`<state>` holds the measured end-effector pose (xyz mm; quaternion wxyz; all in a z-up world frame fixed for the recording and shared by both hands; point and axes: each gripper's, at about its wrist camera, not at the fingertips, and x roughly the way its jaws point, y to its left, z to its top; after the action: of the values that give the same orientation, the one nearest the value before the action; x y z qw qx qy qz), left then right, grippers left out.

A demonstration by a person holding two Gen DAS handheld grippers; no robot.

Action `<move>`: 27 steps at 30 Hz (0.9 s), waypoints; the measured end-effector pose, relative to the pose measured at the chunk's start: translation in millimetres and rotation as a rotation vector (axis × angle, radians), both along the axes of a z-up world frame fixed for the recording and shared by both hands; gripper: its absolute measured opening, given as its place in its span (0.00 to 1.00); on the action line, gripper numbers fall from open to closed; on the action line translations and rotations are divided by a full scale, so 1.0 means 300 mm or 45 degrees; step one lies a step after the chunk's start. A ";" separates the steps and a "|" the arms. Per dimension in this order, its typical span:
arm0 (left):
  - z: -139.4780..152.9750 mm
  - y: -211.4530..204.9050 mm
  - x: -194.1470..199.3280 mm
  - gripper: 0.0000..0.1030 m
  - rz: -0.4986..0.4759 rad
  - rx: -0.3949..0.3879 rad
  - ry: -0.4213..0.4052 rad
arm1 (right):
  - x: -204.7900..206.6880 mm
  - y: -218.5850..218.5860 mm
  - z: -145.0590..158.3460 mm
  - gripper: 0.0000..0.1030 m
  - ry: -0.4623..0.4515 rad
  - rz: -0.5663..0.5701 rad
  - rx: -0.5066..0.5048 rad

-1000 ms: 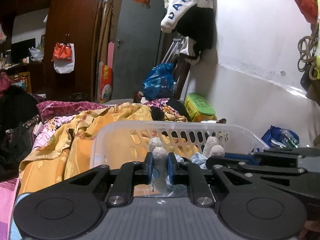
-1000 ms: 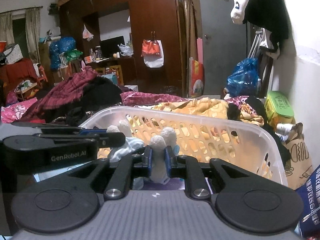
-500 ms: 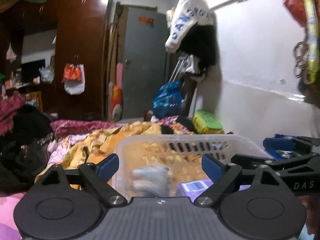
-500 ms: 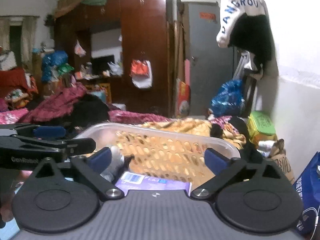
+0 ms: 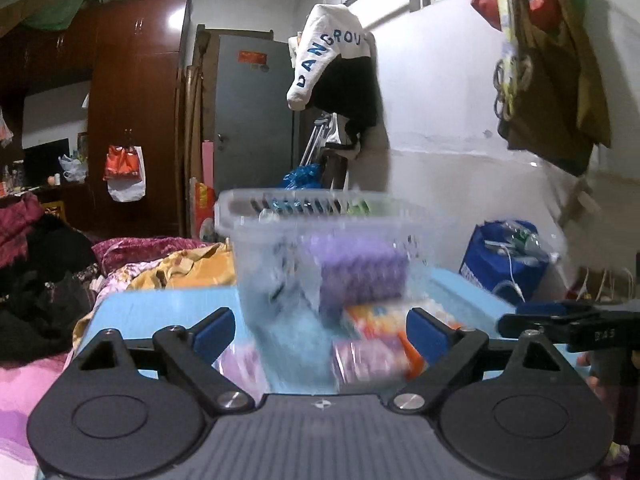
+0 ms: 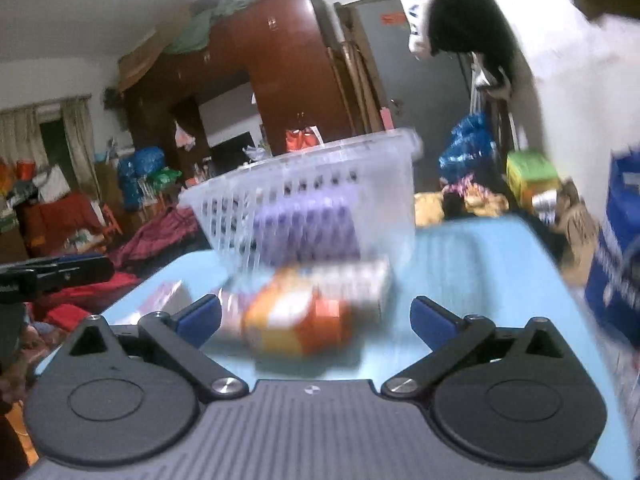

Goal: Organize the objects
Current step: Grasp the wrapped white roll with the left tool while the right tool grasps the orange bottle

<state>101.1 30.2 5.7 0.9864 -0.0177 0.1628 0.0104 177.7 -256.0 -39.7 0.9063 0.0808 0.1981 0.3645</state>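
Left tongs point(image 5: 320, 330) and right tongs point(image 6: 316, 316): both wide apart, empty. Basket point(image 6: 320, 184) w/ purple pack on blue tabletop point(image 6: 480, 264), orange pack point(image 6: 296, 320) loose in front. Risk: reaching fwd may knock the light basket over; frames blurred.

Dark red-brown wooden wardrobe point(image 5: 136, 120) at 10 o'clock, clothes heaped on its top. Orange-and-white plastic bag point(image 5: 124, 172) hanging on wardrobe front. Grey door point(image 5: 256, 128) at 12, red sticker near its top. White hoodie with blue letters point(image 5: 328, 56) over black garment point(image 5: 352, 96) hung on white wall point(image 5: 448, 128) at 1 o'clock. Blue plastic bag point(image 5: 304, 176) on floor below the hoodie. Yellow patterned bedsheet point(image 5: 192, 264) at 9, dark clothes pile point(image 5: 40, 280) beside it. Blue bag with bottles point(image 5: 504, 260) at 3. Green-lidded box point(image 6: 528, 172), blurred, by the wall in right wrist view.
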 end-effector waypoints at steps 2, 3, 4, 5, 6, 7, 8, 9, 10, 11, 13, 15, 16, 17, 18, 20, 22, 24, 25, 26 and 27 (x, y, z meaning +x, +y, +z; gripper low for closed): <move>-0.036 -0.009 -0.039 0.92 0.020 0.034 -0.011 | -0.017 0.003 -0.019 1.00 0.010 0.006 -0.019; -0.053 -0.010 -0.054 0.92 0.036 0.050 -0.007 | -0.033 0.008 -0.022 1.00 -0.002 -0.003 -0.035; -0.061 -0.001 -0.071 0.92 0.052 0.051 -0.005 | -0.046 0.015 -0.020 1.00 -0.029 -0.006 -0.061; -0.074 0.005 -0.085 0.92 0.063 0.046 -0.003 | -0.055 0.016 -0.015 1.00 -0.054 -0.008 -0.067; -0.087 0.011 -0.097 0.92 0.061 0.038 0.001 | -0.062 0.015 -0.013 1.00 -0.068 -0.006 -0.058; -0.101 0.017 -0.113 0.92 0.060 0.033 0.002 | -0.059 0.024 -0.002 1.00 -0.069 0.022 -0.051; -0.113 0.025 -0.116 0.92 0.064 0.033 0.009 | -0.057 0.041 0.000 1.00 -0.073 0.047 -0.055; -0.127 0.029 -0.115 0.92 0.072 0.044 0.019 | -0.038 0.067 0.015 1.00 -0.080 0.042 -0.069; -0.142 0.030 -0.115 0.92 0.080 0.061 0.031 | -0.021 0.093 0.026 1.00 -0.085 0.026 -0.089; -0.159 0.032 -0.111 0.92 0.091 0.077 0.045 | -0.006 0.123 0.031 1.00 -0.083 0.026 -0.119; -0.178 0.039 -0.091 0.92 0.123 0.086 0.062 | 0.044 0.195 0.039 0.98 -0.049 0.046 -0.187; -0.196 0.048 -0.088 0.91 0.126 0.089 0.074 | 0.090 0.252 0.045 0.97 -0.011 0.046 -0.252; -0.204 0.052 -0.087 0.91 0.126 0.091 0.085 | 0.112 0.275 0.047 0.97 0.003 0.039 -0.279; -0.210 0.055 -0.082 0.91 0.128 0.092 0.096 | 0.130 0.291 0.048 0.96 0.014 0.018 -0.295; -0.216 0.056 -0.077 0.91 0.127 0.095 0.107 | 0.159 0.305 0.052 0.95 0.044 -0.002 -0.309; -0.230 0.056 -0.075 0.90 0.118 0.099 0.119 | 0.186 0.306 0.036 0.92 0.104 -0.005 -0.307; -0.240 0.049 -0.066 0.87 0.115 0.106 0.132 | 0.202 0.316 0.024 0.89 0.142 0.004 -0.311; -0.240 0.042 -0.059 0.82 0.124 0.109 0.134 | 0.208 0.331 0.017 0.88 0.144 0.004 -0.331; -0.238 0.041 -0.058 0.77 0.125 0.110 0.133 | 0.180 0.341 0.003 0.85 0.143 0.005 -0.342; -0.239 0.040 -0.058 0.73 0.124 0.108 0.132 | 0.163 0.341 -0.007 0.85 0.140 0.004 -0.349; -0.240 0.038 -0.057 0.63 0.119 0.108 0.133 | 0.155 0.340 -0.010 0.85 0.137 0.001 -0.347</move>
<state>84.0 41.6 -66.4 0.9749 0.0172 0.2126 0.0642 224.1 -154.1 -42.6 0.8968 -0.0238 0.2941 0.3297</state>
